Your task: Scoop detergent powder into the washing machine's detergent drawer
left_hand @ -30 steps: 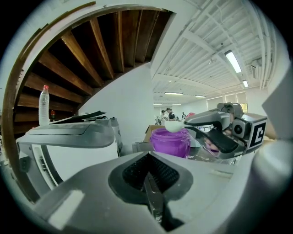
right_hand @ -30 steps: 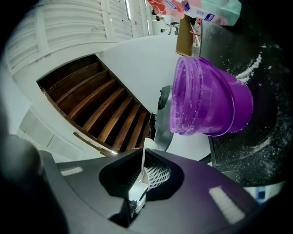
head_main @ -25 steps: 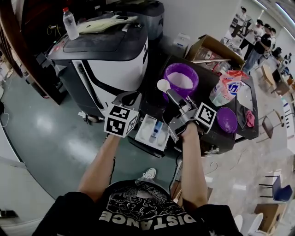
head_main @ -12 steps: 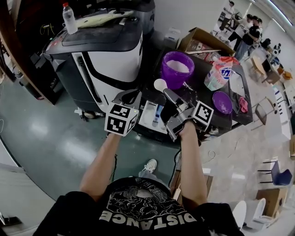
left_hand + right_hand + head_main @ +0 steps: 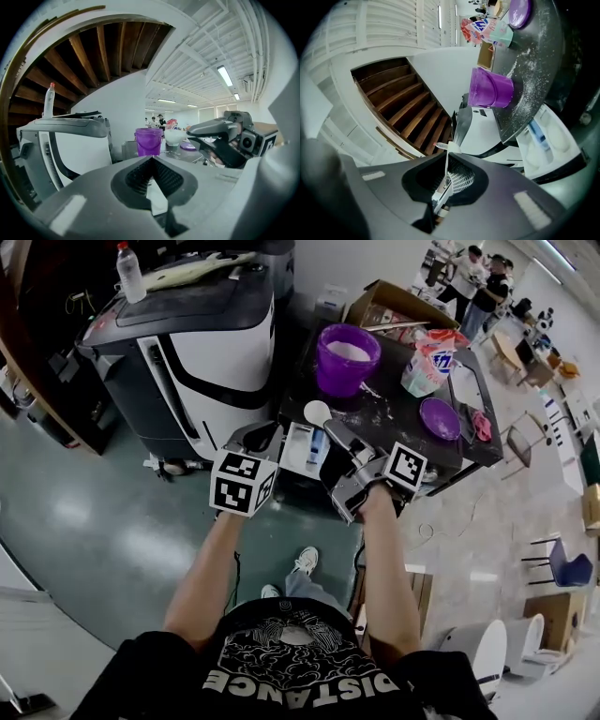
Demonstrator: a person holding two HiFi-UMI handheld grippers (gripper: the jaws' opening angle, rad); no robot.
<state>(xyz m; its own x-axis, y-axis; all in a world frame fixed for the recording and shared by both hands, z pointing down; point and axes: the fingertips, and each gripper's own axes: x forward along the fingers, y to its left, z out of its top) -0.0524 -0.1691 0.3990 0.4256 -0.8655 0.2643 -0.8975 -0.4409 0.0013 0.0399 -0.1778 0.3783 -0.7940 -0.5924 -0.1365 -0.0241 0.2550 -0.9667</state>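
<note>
The washing machine (image 5: 220, 343) has its white detergent drawer (image 5: 302, 451) pulled out, also seen in the right gripper view (image 5: 548, 140). Behind it on the dark table (image 5: 394, 418) stands a purple bucket (image 5: 347, 357) of white powder. My right gripper (image 5: 337, 435) is shut on the handle of a white scoop (image 5: 316, 412), whose bowl hangs between the bucket and the drawer's back; the handle shows between the jaws (image 5: 449, 159). I cannot tell whether the scoop holds powder. My left gripper (image 5: 262, 439) sits just left of the drawer, jaws together and holding nothing (image 5: 152, 161).
A detergent bag (image 5: 422, 367) and a purple lid (image 5: 439, 418) lie on the table right of the bucket. A plastic bottle (image 5: 129, 273) stands on the machine's top. Chairs and people stand at the far right. Green floor lies to the left.
The right gripper has carried the scoop from the bucket's left rim down toward the drawer. The head view has swung, so everything sits higher in frame. The left gripper has stayed beside the drawer.
</note>
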